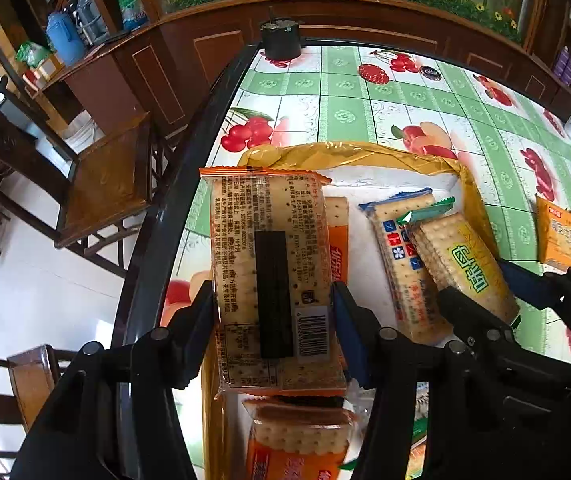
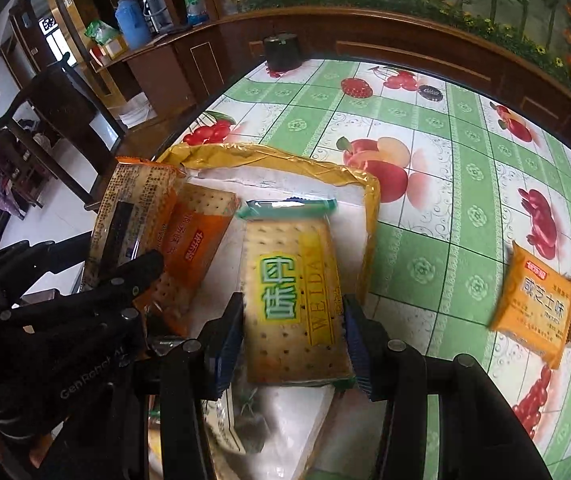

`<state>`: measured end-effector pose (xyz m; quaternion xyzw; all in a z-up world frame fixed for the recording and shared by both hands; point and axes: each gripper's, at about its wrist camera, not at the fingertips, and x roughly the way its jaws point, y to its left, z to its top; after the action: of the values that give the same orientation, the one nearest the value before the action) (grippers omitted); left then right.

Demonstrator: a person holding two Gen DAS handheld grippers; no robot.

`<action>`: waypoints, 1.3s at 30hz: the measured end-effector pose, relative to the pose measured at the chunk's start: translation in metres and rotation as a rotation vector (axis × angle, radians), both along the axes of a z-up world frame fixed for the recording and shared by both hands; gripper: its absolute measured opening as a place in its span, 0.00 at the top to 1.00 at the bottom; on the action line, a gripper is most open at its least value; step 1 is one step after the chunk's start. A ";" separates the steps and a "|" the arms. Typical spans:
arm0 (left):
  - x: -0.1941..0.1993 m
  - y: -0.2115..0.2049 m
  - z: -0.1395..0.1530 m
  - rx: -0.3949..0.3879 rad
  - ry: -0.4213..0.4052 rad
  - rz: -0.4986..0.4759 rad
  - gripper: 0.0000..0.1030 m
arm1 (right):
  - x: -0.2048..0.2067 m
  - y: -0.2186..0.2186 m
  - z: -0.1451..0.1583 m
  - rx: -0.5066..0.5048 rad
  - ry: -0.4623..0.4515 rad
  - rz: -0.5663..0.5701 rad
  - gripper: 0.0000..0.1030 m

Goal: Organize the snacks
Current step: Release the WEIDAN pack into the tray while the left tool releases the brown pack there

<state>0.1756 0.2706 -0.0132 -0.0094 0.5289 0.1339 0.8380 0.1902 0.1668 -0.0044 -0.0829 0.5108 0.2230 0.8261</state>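
Note:
My left gripper (image 1: 273,304) is shut on an orange cracker pack (image 1: 269,264), back side up, held over the yellow-rimmed white tray (image 1: 349,152). My right gripper (image 2: 293,328) is shut on a yellow-green cracker pack (image 2: 293,300) over the same tray (image 2: 269,160). In the tray lie an orange pack (image 1: 339,236), a blue pack (image 1: 401,256) and another orange pack (image 1: 297,444) below. The right gripper's pack (image 1: 465,264) shows in the left wrist view; the left gripper's pack (image 2: 133,216) shows in the right wrist view.
An orange pack (image 2: 533,308) with a smaller pack beside it lies on the fruit-patterned tablecloth (image 2: 425,120) right of the tray. A black pot (image 2: 281,52) and a dark round lid (image 2: 429,94) sit at the far edge. Wooden chairs (image 1: 105,184) stand left of the table.

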 end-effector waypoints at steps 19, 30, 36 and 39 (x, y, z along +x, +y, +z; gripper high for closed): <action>-0.009 -0.010 0.005 0.108 0.024 0.021 0.46 | -0.004 -0.007 0.012 -0.009 -0.043 0.023 0.49; -0.034 -0.039 0.029 0.063 -0.044 0.029 0.46 | -0.023 -0.048 0.027 0.014 -0.044 0.004 0.49; -0.052 -0.078 0.034 0.010 -0.066 0.006 0.46 | -0.042 -0.078 0.026 0.011 -0.038 0.012 0.49; -0.063 -0.103 0.033 -0.012 -0.061 -0.019 0.46 | -0.054 -0.098 0.024 0.007 -0.035 0.020 0.48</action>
<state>0.1130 0.1679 0.0198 -0.0133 0.5038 0.1223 0.8550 0.1361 0.0690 0.0192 -0.0887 0.4948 0.2317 0.8329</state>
